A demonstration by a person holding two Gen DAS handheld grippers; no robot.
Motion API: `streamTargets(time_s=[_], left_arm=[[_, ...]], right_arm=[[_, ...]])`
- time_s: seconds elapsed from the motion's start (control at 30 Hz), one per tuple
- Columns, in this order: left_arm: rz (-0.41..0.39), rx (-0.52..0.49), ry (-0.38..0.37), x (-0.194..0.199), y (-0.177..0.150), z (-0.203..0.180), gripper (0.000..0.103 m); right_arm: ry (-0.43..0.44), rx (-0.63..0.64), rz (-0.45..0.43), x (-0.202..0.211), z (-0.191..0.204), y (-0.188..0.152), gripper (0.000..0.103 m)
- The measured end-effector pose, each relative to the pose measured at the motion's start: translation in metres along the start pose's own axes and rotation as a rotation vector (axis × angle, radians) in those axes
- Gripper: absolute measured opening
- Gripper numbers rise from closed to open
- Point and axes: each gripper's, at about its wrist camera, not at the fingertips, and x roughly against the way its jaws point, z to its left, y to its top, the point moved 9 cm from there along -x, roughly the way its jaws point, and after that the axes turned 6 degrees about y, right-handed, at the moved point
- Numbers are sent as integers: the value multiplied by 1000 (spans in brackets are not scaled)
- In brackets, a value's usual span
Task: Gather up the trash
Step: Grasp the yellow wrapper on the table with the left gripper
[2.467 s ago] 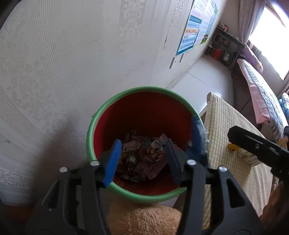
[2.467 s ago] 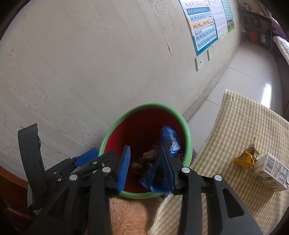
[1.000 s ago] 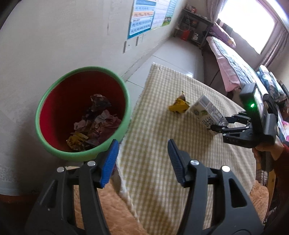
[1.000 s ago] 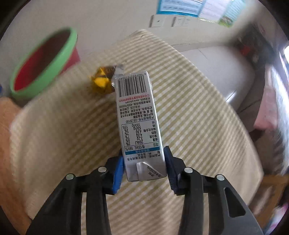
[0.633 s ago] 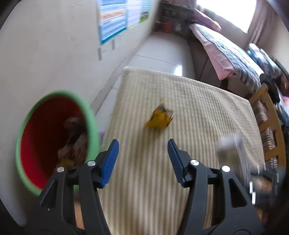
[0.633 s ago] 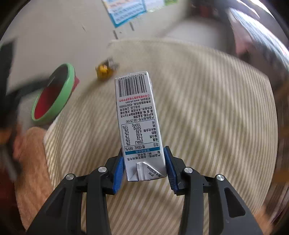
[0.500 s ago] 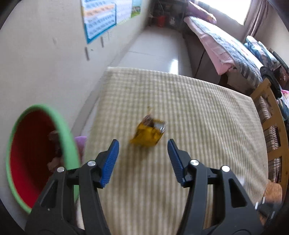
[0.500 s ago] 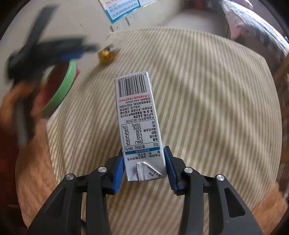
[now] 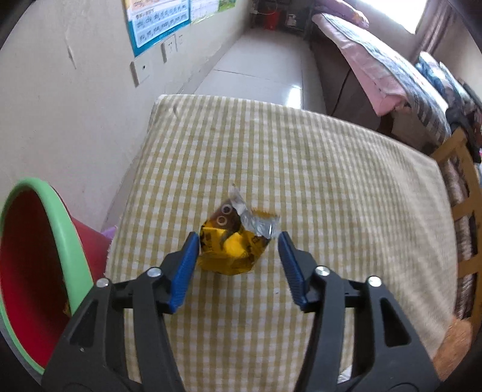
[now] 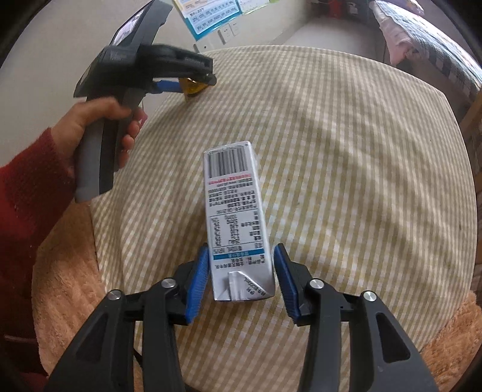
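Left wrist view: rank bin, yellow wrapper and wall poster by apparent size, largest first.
1. Bin, cut off by the frame edge and nearest.
2. Wrapper and poster: similar in the picture; the poster is farther and cropped, so unranked.

A crumpled yellow snack wrapper (image 9: 231, 243), torn open with silver foil lining and a brown printed face showing at its top, is lying on the yellow-and-white checked cloth, toward the edge nearest the bin. A white milk carton (image 10: 238, 223) is lying on its side well apart from it on the same cloth, its barcode end pointing away and its printed label facing up. The red bin with a green rim (image 9: 45, 265) is standing off the cloth's edge.
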Motion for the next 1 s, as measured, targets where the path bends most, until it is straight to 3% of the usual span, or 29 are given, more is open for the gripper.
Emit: streamTargets(time_s=[0.07, 0.2, 0.23, 0.3, 0.47, 0.6, 0.83, 0.97, 1.0], left_arm=[[36, -6, -23, -8, -8, -3, 55], [11, -22, -5, -7, -12, -5, 52], [15, -25, -18, -5, -13, -7, 47], [25, -32, -39, -1, -15, -11, 25], [-22, -55, -29, 21, -23, -9, 25], [-48, -29, -65, 45, -39, -8, 25], [-8, 17, -74, 58, -75, 0, 27], [-2, 36, -72, 56, -84, 3, 46], [-1, 39, -71, 55, -85, 3, 47]], right_arm=[[-4, -14, -6, 1, -2, -2, 49], [-7, -27, -37, 7, -4, 0, 49], [-4, -32, -46, 10, -5, 0, 49], [0, -42, -54, 14, -8, -3, 51], [8, -64, -71, 21, -13, -1, 51], [22, -81, -98, 26, -16, -1, 51], [35, -105, -97, 24, -16, -4, 52], [27, -98, -96, 24, -14, -4, 57], [26, -96, -97, 24, -14, -3, 57]])
